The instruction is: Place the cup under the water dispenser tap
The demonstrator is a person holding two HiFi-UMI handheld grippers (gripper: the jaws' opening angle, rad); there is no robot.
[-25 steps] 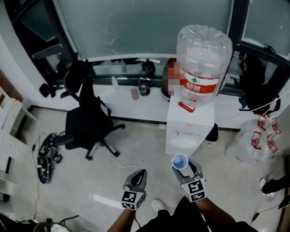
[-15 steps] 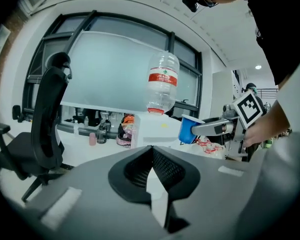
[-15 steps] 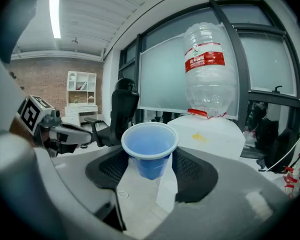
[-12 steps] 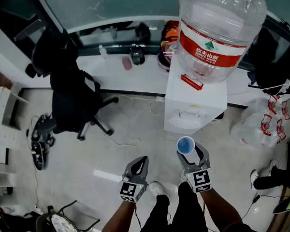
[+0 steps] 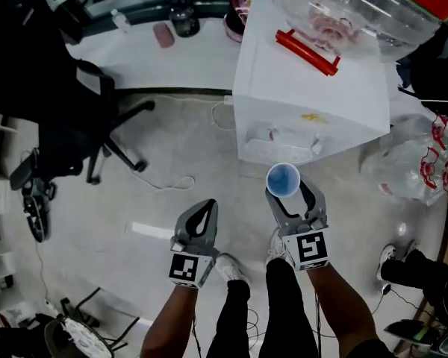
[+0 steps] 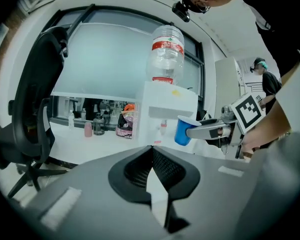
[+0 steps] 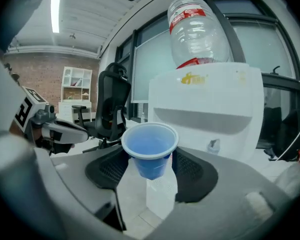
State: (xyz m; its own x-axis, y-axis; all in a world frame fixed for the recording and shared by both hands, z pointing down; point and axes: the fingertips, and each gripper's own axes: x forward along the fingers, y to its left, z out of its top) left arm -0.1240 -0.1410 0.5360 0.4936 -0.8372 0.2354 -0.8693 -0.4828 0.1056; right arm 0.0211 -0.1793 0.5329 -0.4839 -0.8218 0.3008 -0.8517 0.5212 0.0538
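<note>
My right gripper is shut on a blue plastic cup, which stands upright and empty just short of the white water dispenser's front. In the right gripper view the cup sits between the dark pads, a small tap showing in the dispenser's recess behind it. A clear bottle with a red label tops the dispenser. My left gripper hangs to the cup's left, shut and empty; its pads meet at the tip. From there the cup shows at right.
A black office chair stands on the floor at the left. Behind it a low white ledge carries small bottles. A clear plastic bag lies right of the dispenser. A cable trails over the floor. Someone's shoe is at far right.
Both grippers have sunk and come nearer the dispenser, which now fills the top of the head view. The cup has stayed in the right gripper.
</note>
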